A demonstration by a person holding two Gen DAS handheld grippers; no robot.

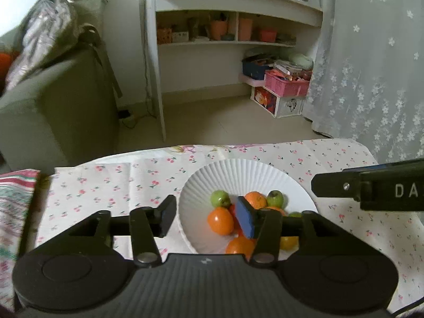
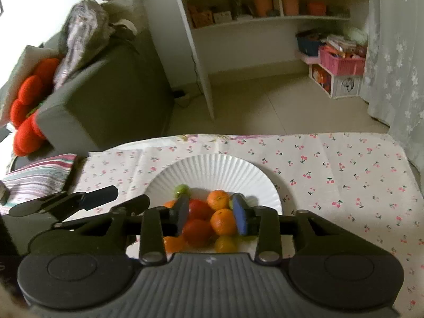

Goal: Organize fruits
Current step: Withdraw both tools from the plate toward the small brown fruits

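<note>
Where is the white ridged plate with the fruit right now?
The white plate sits on the cherry-print tablecloth, centre in the right wrist view and right of centre in the left, holding the oranges.

White ribbed plate point(image 2: 212, 171) on cherry-print cloth point(image 2: 344, 175)

Showing orange mandarins point(image 2: 224, 221), red fruit point(image 2: 197, 232), green ones point(image 1: 220, 198), a yellow one point(image 2: 225, 243); striped pink-and-grey fabric point(image 2: 37, 175) lying at the cloth's left edge.

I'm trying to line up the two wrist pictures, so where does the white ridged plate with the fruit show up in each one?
Left wrist view: white plate right of centre, low, partly behind the left gripper.
Right wrist view: plate centre, low, fruit framed by the right gripper.
Shared landmark: pink basket on the floor by the curtain.
</note>
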